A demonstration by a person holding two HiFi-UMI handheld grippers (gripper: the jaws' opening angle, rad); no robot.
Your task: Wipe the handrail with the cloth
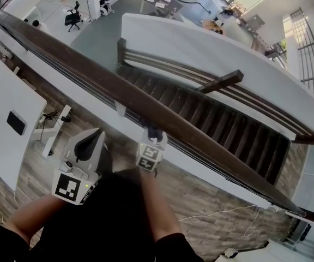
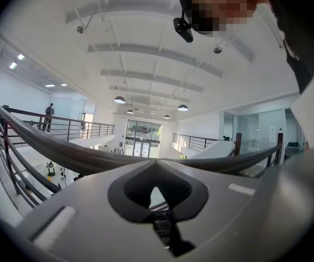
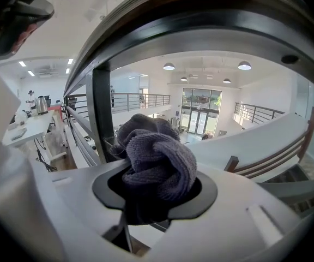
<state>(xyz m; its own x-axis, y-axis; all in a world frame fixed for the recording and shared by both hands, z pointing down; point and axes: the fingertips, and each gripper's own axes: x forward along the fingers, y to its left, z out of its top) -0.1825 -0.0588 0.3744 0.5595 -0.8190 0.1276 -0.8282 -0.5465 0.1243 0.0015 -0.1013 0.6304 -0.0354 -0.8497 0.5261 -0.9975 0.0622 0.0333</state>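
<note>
Handrail point(image 1: 80, 67), a long dark brown wooden bar, runs slantwise past the front of both grippers, from far off on the left to well away on the right. In the right gripper view it arches close overhead point(image 3: 200, 15), with black metal rails and a black upright beneath it. In the left gripper view it crosses as a low band beyond the tips point(image 2: 53, 146).

Beyond the handrail from the grippers, a dark-stepped staircase point(image 1: 217, 119) with white side walls drops to a lower floor.

Left of the left gripper stands a white desk point(image 1: 20, 100) with a small dark flat object on it.

The right gripper point(image 1: 151, 138), white with a marker cube, reaches up to the near edge of the handrail. Its jaws are clamped on a bunched grey-purple knitted cloth point(image 3: 157, 157), which bulges out past the tips. In the head view the cloth point(image 1: 155, 130) sits right at the near underside of the handrail; whether it touches cannot be told.

The left gripper point(image 1: 94, 141), white and tapering to a point, is held just left of the right one, on the person's side and clear of the handrail. Its jaws point(image 2: 157, 192) are brought together with nothing between them.
</note>
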